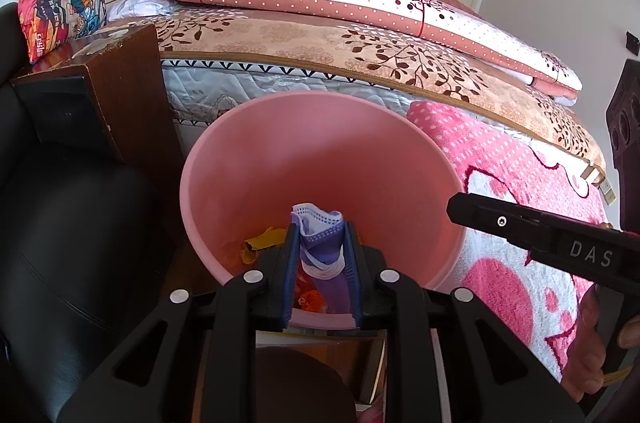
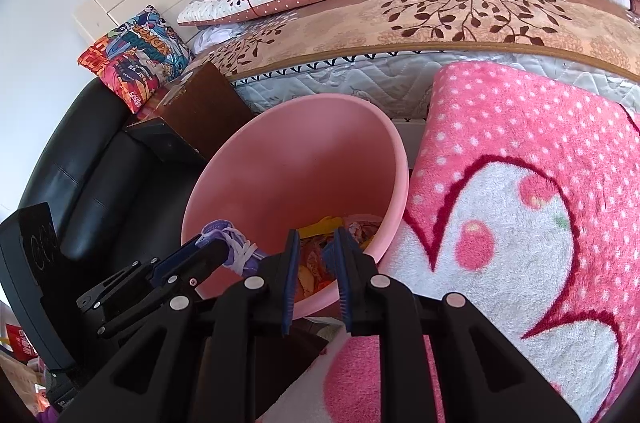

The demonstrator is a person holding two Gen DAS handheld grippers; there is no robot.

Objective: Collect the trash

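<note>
Left gripper [image 1: 320, 243] fingers clamp crumpled mask [image 1: 319, 223], lower centre, over pink bin [image 1: 320, 151]; spread fingers there. Right gripper [image 2: 316, 243] narrow, empty.

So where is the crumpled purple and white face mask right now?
The crumpled purple and white face mask is pinched in the left gripper, held over the open pink plastic bin beside the bed; in the right wrist view it sits lower left.

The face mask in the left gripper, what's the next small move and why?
Probably open the left gripper and let go: it is shut on the purple face mask, which already hangs over the mouth of the pink trash bin, above the wrappers inside. The right gripper is empty.
</note>
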